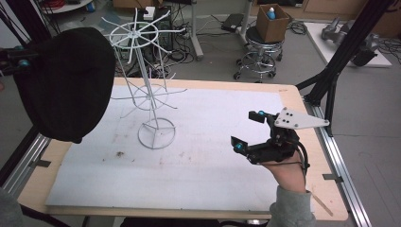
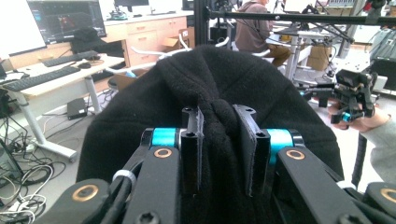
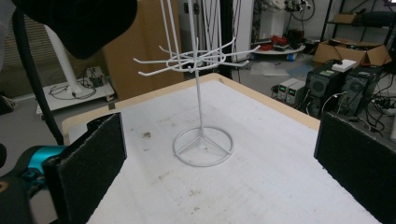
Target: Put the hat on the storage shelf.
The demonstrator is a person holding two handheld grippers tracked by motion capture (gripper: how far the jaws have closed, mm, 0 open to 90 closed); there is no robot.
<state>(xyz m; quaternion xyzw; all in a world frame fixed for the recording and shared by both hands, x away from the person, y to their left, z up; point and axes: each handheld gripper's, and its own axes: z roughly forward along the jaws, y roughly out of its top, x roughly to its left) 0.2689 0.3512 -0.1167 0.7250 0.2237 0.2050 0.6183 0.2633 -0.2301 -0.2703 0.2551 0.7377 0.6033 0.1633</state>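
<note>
The left hand-held gripper has its jaws closed on a bunched fold of a black beanie, which hangs high over the counter's left edge, beside the upper arms of a white wire rack. The rack stands on its ring base near the middle of the white mat. The right hand-held gripper hovers over the mat's right side, held by a hand in a grey sleeve, jaws wide apart and empty, facing the rack.
</note>
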